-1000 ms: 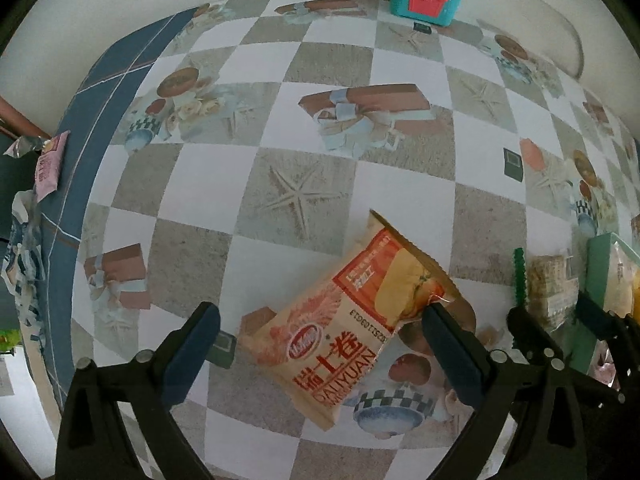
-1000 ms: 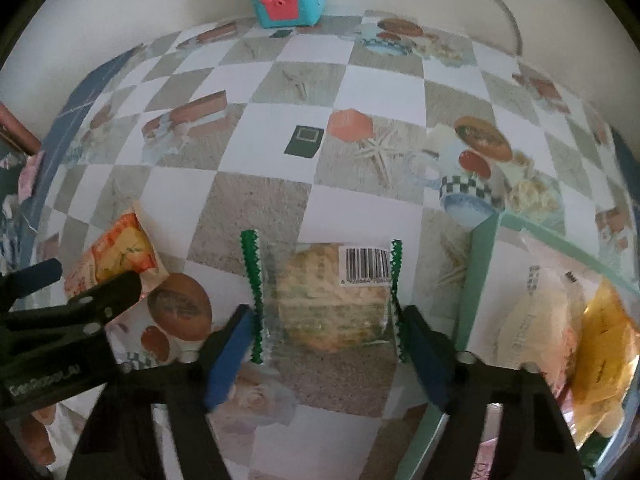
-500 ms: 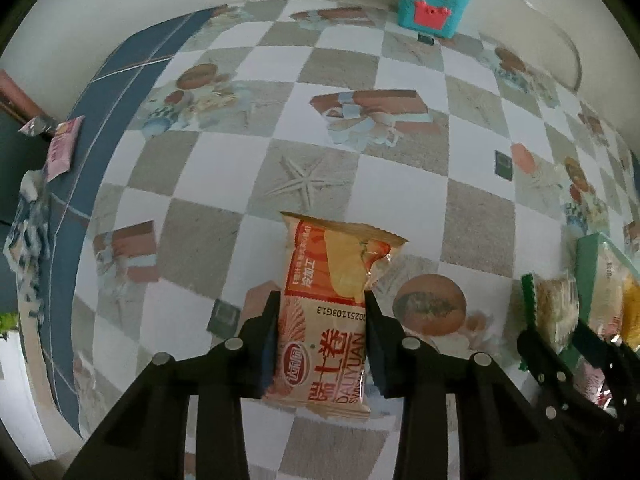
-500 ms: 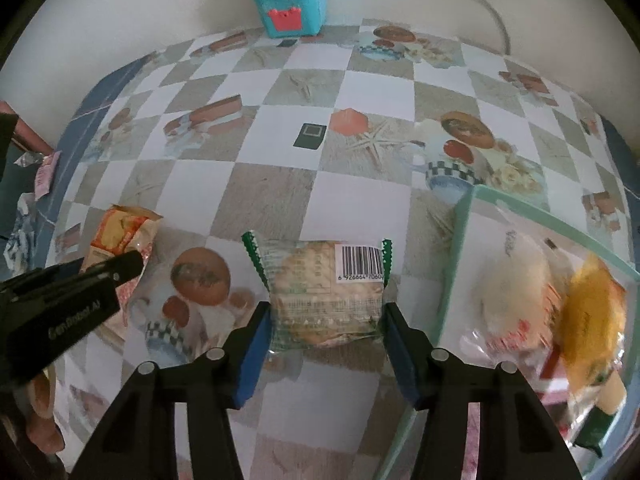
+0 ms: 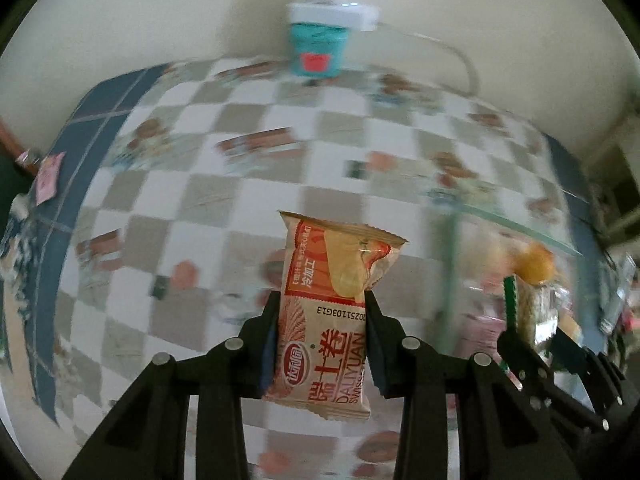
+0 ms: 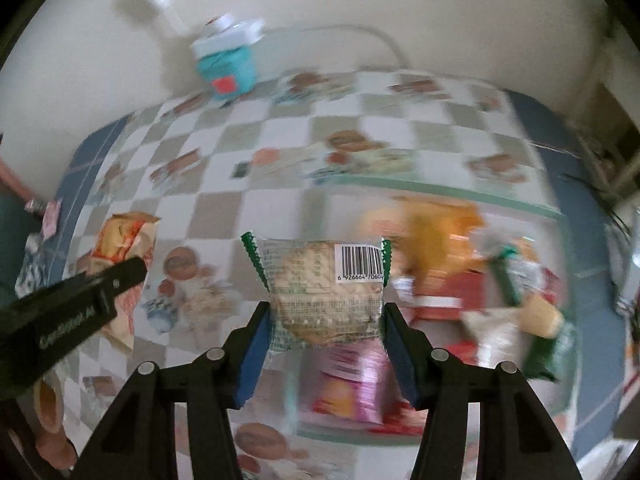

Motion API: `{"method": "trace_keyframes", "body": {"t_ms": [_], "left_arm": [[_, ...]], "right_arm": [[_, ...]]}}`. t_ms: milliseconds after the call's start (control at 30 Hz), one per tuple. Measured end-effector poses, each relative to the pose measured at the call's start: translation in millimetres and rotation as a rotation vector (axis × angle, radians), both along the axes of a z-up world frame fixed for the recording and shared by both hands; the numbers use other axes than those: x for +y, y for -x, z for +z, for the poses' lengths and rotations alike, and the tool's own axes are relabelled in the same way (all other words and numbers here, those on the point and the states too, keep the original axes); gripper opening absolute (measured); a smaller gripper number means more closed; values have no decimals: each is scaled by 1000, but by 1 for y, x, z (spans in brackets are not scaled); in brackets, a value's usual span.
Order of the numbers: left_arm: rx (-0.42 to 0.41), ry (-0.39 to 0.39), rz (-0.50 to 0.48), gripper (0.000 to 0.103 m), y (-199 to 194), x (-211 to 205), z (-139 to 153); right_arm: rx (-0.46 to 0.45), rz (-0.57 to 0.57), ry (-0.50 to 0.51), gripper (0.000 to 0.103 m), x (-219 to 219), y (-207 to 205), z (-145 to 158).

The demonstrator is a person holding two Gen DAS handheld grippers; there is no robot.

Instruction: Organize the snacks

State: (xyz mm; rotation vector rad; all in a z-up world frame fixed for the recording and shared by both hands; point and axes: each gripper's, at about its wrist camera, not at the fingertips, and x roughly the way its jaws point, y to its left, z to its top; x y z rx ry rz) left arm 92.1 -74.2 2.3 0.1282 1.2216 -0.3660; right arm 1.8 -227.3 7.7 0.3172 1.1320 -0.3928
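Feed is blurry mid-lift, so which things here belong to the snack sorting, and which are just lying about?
Job:
- orange snack packet in left hand-held gripper
- clear cracker packet in right hand-held gripper
- green-rimmed box holding snacks

Lying about:
- teal container
- pink wrapper

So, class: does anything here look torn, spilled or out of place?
Nothing stands out. The left gripper holds an intact orange snack pack; the right gripper holds a sealed cracker pack above the snack bin.

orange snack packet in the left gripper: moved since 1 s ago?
Yes. The orange snack packet, clamped in the left gripper, is lifted off the checkered tablecloth where it lay, and turned upright.
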Motion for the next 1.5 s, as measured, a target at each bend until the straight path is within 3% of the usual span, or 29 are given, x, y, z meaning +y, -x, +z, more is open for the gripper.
{"method": "trace_keyframes", "body": {"t_ms": [233, 500, 533, 567, 600, 833, 900, 967, 1067, 1233, 1500], "left_arm": [[12, 21, -178, 39, 38, -73, -1], [36, 42, -306, 40, 67, -128, -10], [43, 45, -315, 46, 69, -130, -11], [49, 49, -327, 64, 70, -130, -12], [48, 52, -329, 71, 71, -130, -11], [29, 47, -211, 77, 59, -94, -9], [11, 29, -171, 84, 59, -81, -8], [-15, 14, -129, 93, 61, -68, -5], [-62, -23, -73, 94, 65, -51, 0], [-114, -74, -26, 94, 80, -26, 4], [-100, -169, 20, 94, 103, 10, -12]], "right_arm": [[55, -230, 22, 58, -76, 47, -12], [62, -324, -20, 61, -113, 70, -25], [61, -328, -24, 62, -114, 71, -26], [65, -333, -31, 65, -116, 72, -28], [64, -339, -38, 68, -117, 73, -29], [54, -346, -45, 80, -108, 83, -32], [55, -339, -40, 83, -102, 86, -33], [46, -325, -39, 90, -94, 90, -33], [20, -299, -36, 103, -80, 96, -31], [-5, -268, -13, 103, -56, 110, -29], [-4, -224, 15, 103, -25, 122, -26]]}}
